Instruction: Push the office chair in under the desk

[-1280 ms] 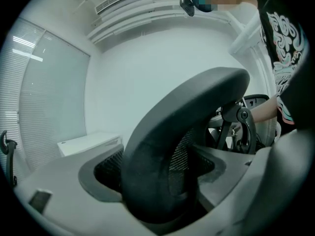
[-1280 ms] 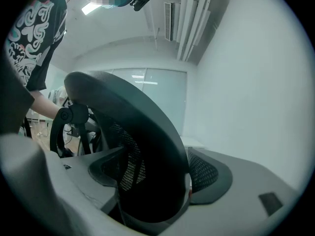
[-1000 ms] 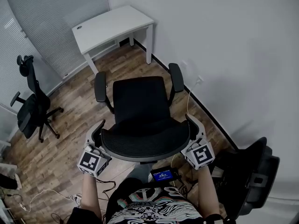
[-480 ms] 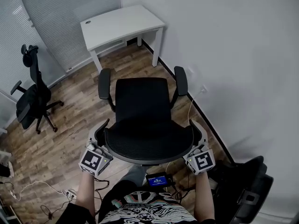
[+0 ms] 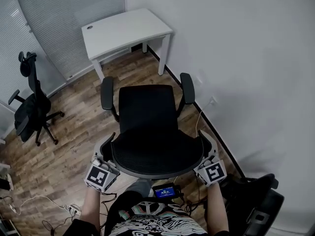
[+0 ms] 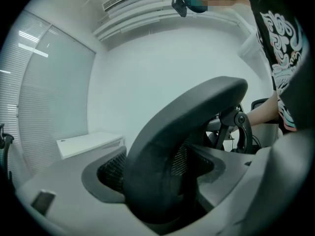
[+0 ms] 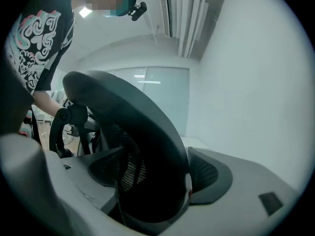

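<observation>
Near the white wall [image 5: 236, 58], black mesh office chair [image 5: 147, 114]: standing on the wood-plank floor [image 5: 74, 132], seat facing the white rectangular desk [image 5: 125, 28], well apart from it and not under it.
Left gripper [image 5: 107, 144]: clamping the backrest's left rim, fingers pressing on either side of it.
Right gripper [image 5: 205, 142]: clamping the backrest's right rim the same way.
Surroundings: second black office chair [image 5: 30, 109] sitting by the frosted glass partition [image 5: 59, 14].

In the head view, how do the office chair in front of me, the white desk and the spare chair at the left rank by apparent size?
1. Office chair: largest, but it is also nearest the camera.
2. White desk.
3. Spare chair: smallest.
</observation>
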Available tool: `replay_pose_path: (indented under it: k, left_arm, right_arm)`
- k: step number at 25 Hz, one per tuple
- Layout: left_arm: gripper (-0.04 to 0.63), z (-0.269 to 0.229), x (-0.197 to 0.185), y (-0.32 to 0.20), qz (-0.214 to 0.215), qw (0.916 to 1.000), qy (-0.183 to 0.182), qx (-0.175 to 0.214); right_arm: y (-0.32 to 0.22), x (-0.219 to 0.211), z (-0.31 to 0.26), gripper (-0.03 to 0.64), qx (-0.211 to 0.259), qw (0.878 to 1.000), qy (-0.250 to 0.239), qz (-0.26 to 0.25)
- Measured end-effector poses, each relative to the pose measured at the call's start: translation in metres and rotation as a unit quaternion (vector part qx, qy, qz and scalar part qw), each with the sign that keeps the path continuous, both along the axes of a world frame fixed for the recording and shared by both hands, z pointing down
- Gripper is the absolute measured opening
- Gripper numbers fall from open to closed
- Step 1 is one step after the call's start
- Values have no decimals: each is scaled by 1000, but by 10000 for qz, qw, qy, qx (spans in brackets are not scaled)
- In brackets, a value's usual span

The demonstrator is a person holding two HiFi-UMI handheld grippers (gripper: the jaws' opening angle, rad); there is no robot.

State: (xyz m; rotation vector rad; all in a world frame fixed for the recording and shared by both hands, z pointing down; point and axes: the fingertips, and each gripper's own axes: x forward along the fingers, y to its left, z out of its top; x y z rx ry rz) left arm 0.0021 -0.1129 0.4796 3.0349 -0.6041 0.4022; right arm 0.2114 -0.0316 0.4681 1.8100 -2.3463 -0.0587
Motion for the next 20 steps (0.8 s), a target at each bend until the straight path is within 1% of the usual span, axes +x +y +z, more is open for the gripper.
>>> replay_pose_path:
  k: [6, 9, 13, 16, 20]
  left_arm:
    - [387, 0, 6, -13, -33, 10000, 14, -67]
    - [385, 1, 9, -19, -32, 10000, 15, -38]
    - [385, 5, 26, -18, -169, 9998, 99, -60]
    - [385, 6, 26, -24, -204, 9998, -14, -30]
    - [385, 4, 26, -30, -300, 9995, 103, -50]
  right_arm:
    - [-15, 8, 1, 367, -30, 10000, -24, -29]
    - [-22, 12, 1, 367, -36, 10000, -28, -64]
    - [-24, 29, 8, 367, 11, 9999, -60, -119]
    - [-29, 28, 9, 367, -10, 9999, -103, -124]
    - [-36, 29, 6, 367, -11, 9998, -81, -160]
